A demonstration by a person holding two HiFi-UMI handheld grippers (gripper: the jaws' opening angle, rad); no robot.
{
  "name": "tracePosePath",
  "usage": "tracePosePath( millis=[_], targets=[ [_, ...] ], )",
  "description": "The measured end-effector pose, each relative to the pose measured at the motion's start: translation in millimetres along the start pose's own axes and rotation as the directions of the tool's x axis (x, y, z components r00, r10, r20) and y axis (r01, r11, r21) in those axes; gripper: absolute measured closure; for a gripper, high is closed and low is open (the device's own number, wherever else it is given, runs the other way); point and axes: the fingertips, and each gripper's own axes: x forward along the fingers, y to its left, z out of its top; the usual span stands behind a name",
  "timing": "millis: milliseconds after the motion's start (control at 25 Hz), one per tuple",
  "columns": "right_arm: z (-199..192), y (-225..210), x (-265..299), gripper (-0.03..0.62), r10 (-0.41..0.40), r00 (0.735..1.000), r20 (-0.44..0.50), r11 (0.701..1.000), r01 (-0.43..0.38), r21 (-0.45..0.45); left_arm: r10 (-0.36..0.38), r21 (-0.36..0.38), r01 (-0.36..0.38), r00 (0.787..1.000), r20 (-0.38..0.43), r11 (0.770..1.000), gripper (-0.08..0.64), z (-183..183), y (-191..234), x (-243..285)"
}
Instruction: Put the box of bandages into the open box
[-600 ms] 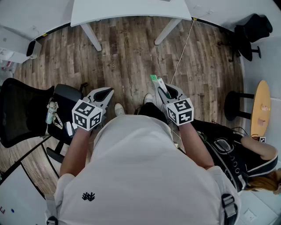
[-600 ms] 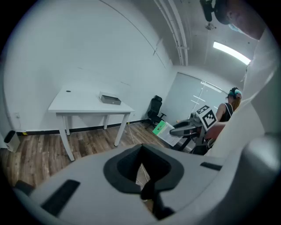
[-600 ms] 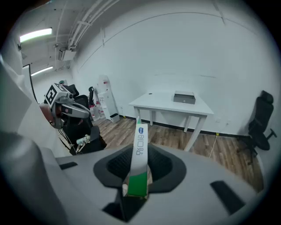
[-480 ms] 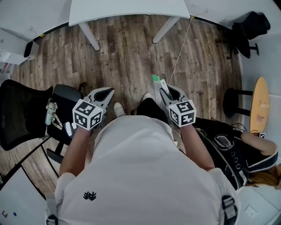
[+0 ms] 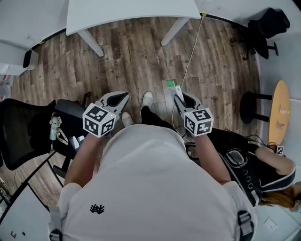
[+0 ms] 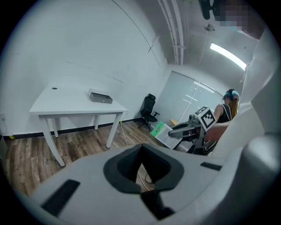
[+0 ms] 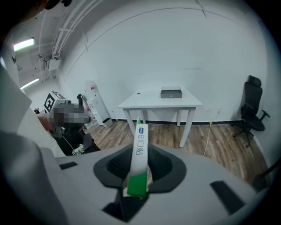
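The box of bandages (image 5: 171, 87), a thin white and green carton, stands on edge between the jaws of my right gripper (image 5: 177, 97), which is shut on it. In the right gripper view the carton (image 7: 139, 151) sticks up from the right gripper (image 7: 138, 178) toward a white table (image 7: 158, 102). On that table lies the low grey open box (image 7: 171, 92); it is too far off to see inside. My left gripper (image 5: 123, 97) is held level with the right one, its jaws together with nothing between them. The left gripper view shows the left gripper (image 6: 141, 163), the table (image 6: 66, 103) and the open box (image 6: 100, 96).
Wooden floor lies between me and the white table (image 5: 131, 10). A black office chair (image 5: 26, 127) stands at my left, another black chair (image 5: 269, 27) at the far right. A round wooden side table (image 5: 280, 113) and a seated person (image 5: 263, 164) are to my right. A cable (image 5: 194, 49) runs across the floor.
The table has drawn closer at the top of the head view and a foot has stepped forward. Both grippers have moved forward with the body; the carton stays in the right one.
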Motion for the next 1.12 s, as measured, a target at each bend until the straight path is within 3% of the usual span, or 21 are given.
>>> tracePosePath(
  millis=[440,760,1120],
  targets=[
    [56,-54,51,0.499,0.038,0.997,0.061,0.999,-0.038,-0.007,0.046,0.050,-0.046,0.999,-0.004,0.998,0.554,52,28,53],
    [67,-96,67,0.499,0.043,0.998,0.048,0.999,-0.043,-0.003,0.074,0.061,-0.073,0.997,-0.013,0.995,0.554,83,43,89],
    [101,-138,94,0.499,-0.013,0.998,0.056,0.998,0.010,0.056,0.021,0.066,-0.020,1.000,-0.012,0.998,0.553,116,74,121]
  ],
)
